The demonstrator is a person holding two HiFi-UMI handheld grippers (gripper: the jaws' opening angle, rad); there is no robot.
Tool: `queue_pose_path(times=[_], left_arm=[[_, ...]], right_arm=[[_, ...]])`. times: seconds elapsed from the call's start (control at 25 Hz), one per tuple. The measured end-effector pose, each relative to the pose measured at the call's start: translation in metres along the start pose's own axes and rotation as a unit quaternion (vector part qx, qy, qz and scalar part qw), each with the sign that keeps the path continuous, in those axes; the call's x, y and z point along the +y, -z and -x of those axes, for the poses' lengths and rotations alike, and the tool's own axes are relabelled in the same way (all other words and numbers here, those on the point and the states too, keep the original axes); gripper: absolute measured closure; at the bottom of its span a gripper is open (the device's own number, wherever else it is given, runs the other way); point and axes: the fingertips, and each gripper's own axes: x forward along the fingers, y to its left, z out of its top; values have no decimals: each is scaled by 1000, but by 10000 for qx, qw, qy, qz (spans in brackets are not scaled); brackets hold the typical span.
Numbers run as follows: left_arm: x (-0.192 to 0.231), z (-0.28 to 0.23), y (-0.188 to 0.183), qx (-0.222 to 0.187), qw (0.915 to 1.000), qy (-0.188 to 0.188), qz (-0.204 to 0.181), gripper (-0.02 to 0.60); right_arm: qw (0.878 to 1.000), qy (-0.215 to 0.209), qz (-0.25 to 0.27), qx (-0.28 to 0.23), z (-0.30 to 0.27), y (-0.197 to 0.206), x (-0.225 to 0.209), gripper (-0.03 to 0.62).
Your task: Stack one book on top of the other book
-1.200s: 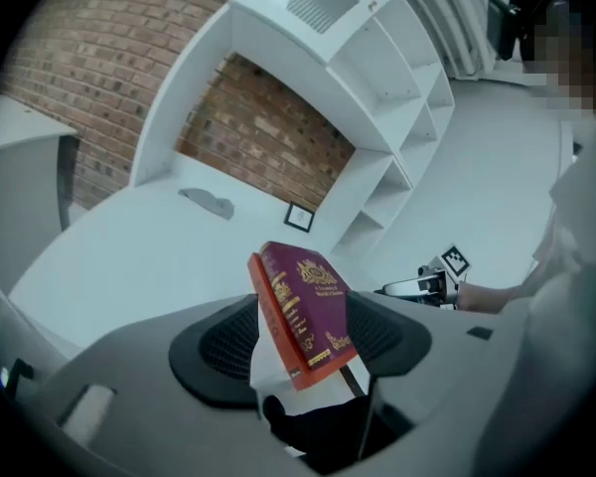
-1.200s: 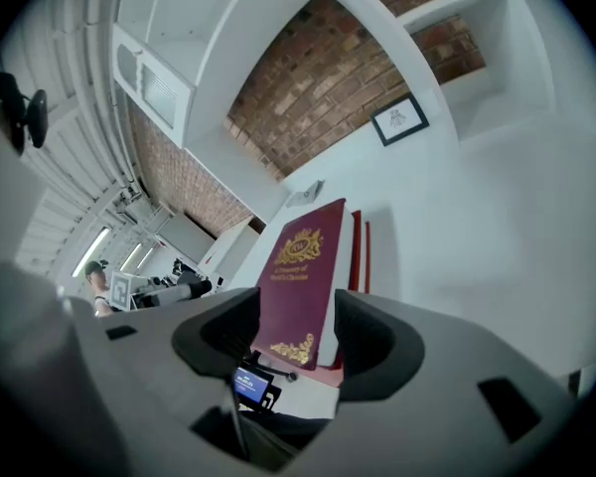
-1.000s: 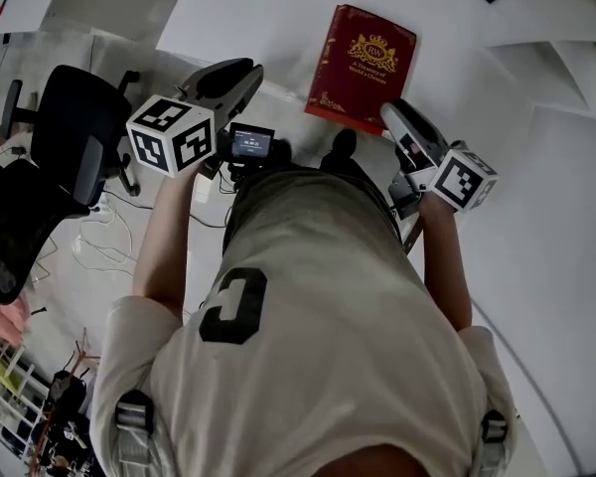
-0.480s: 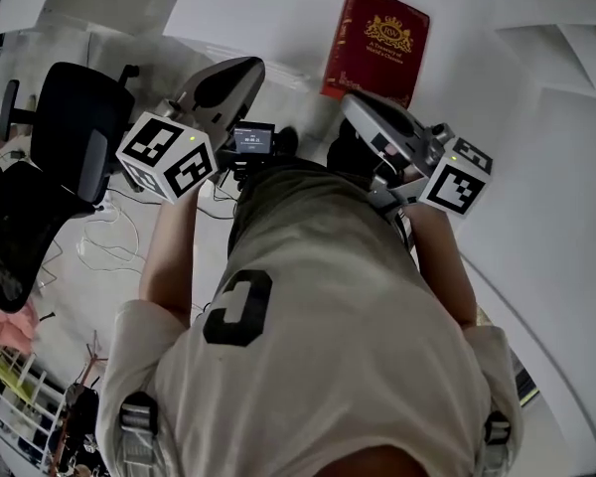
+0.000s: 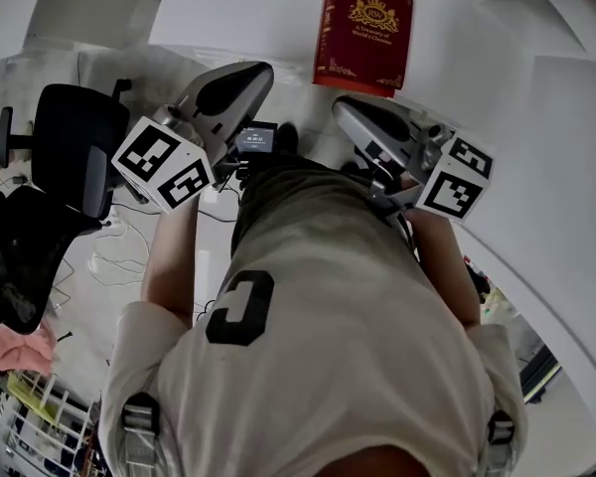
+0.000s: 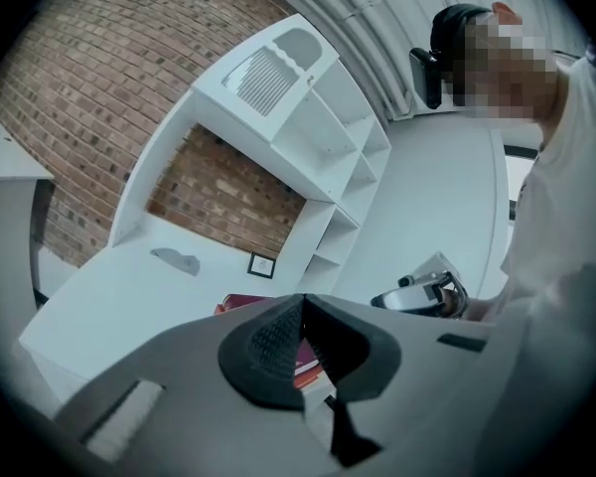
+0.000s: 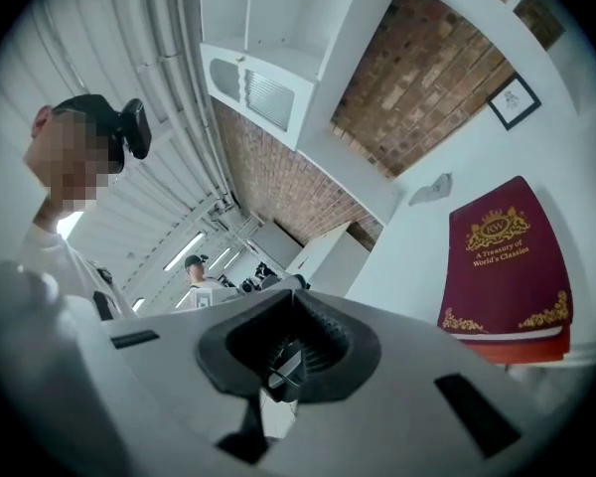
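The left gripper [image 6: 300, 299] is sitting clenched on nothing, its ribbed pads pressing flat together w/ no gap. The right gripper [image 7: 290, 296] is doing the same: pads meeting, empty. Both were closing over the last sec (the right one was standing far wider then), and neither gripper view is showing anything caught between the jaws. In the head view both are hanging close in front of the person's chest, tips pointing fwd toward the table [image 5: 268, 8].

Beyond them the book [image 5: 366, 30], dark red w/ a gold crest, is lying flat at the table's near edge, cover up. The right gripper view is showing it off to the right, apart from the jaws. The left gripper view is catching only a red sliver past the pads. Vs. a sec ago the right gripper is sitting further inward, its tip below the book's near edge rather than beside its corner. The book is also riding higher in the head view, so the person is prob. easing back.

Only one cover is plainly showing. A brighter red band is running under the page edge in the right gripper view: a second book or just the back board, I cannot tell. If it's a second book, the stack is looking done and the empty grippers are fitting a retreat. If not, the other book is lying out of view.
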Motion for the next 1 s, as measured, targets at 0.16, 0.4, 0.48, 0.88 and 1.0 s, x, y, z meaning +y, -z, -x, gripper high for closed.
queue_pose_path(times=[0.16,0.4,0.48,0.88,1.0], left_arm=[[-7,-5,4,68,10000,43,-38,577],[-36,-25,16,313,9993,178,-54,577],[-49,-35,18,392,9989,234,-129,577],[-120,-71,25,526,9968,237,-552,577],[-140,-73,30,562,9965,181,-598,577]], right_arm=[[9998,-49,173,93,6,2,2,585],[9994,-130,162,-264,41,-3,4,585],[9991,-133,145,-371,57,-3,3,585],[9947,-348,239,-938,138,-1,10,585],[9937,-451,242,-996,157,4,14,585]])
